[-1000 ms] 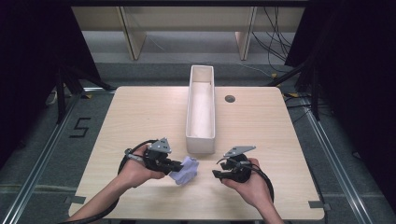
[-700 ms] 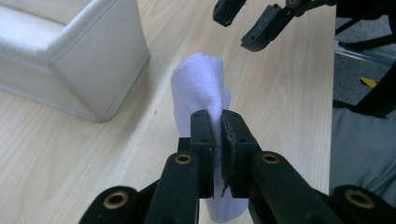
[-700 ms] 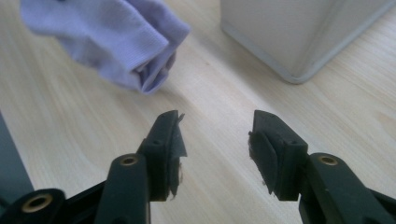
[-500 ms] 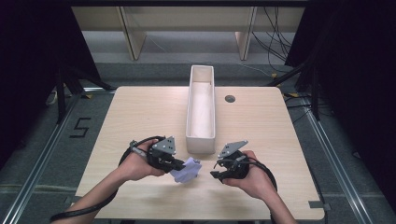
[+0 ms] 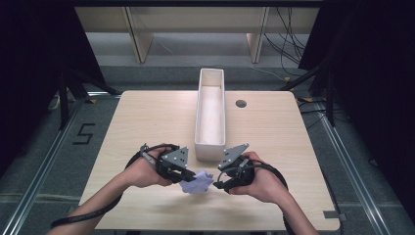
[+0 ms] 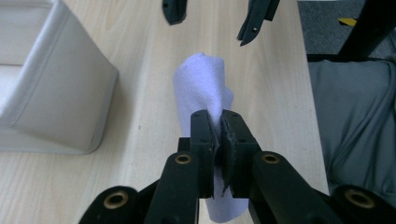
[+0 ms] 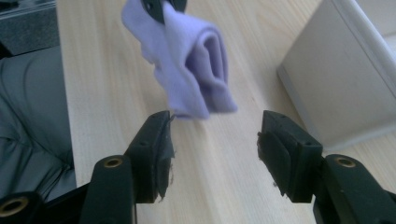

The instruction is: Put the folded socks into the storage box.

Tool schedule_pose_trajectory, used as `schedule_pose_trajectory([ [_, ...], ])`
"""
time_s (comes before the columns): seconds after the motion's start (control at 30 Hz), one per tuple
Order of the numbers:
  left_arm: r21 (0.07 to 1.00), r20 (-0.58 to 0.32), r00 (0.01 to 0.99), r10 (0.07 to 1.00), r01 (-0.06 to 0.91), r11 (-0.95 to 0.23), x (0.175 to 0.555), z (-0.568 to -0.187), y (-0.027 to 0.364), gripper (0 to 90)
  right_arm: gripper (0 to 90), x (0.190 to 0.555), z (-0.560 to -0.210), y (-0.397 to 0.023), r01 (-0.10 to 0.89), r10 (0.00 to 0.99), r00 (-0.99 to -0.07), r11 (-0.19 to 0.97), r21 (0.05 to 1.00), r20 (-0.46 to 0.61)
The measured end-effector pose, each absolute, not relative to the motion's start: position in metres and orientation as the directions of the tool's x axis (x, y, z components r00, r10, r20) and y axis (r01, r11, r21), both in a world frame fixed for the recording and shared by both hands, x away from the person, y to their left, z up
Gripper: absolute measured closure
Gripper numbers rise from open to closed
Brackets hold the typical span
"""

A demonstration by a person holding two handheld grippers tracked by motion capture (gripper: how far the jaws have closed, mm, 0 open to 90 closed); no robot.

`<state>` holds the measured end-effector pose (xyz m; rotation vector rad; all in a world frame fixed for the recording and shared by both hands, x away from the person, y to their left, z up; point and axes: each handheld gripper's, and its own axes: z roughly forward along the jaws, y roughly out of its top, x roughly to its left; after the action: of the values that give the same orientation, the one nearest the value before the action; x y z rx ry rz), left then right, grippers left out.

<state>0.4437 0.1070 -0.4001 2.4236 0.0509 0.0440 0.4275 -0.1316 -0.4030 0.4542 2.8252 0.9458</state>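
Note:
A folded lilac cloth hangs just above the near part of the table, pinched at one end by my left gripper, which is shut on it. In the left gripper view the cloth runs forward from between the black pads. My right gripper faces the cloth's free end from the right. Its jaws have just been opening and stand wide apart, with nothing between them. In the right gripper view the rolled cloth hangs beyond the right gripper.
A long white open tray lies lengthwise on the wooden table, its near end just behind both grippers. A small dark round hole sits right of the tray. The table's front edge is close below the hands.
The right gripper's jaws have opened wide and let go of the cloth's end, and that hand has risen a little. The left gripper still holds the cloth in place.

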Motion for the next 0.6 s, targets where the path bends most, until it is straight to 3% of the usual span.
schedule_pose_trajectory([
  [0.37,0.637,0.026,0.999,-0.045,-0.051,-0.769,0.44,-0.4,0.094,83.7,44.0,0.43,-0.404,-0.113,0.136,0.183,-0.983,0.781,0.61,-0.016],
  [0.4,0.636,0.021,0.999,-0.05,-0.052,-0.77,0.439,-0.4,0.093,83.7,44.3,0.427,-0.404,-0.113,0.167,0.207,-0.978,0.781,0.602,0.003],
  [0.6,0.638,0.014,0.997,-0.074,-0.065,-0.768,0.438,-0.402,0.089,83.7,51.5,0.431,-0.41,-0.11,0.119,0.144,-0.99,0.771,0.625,0.012],
])
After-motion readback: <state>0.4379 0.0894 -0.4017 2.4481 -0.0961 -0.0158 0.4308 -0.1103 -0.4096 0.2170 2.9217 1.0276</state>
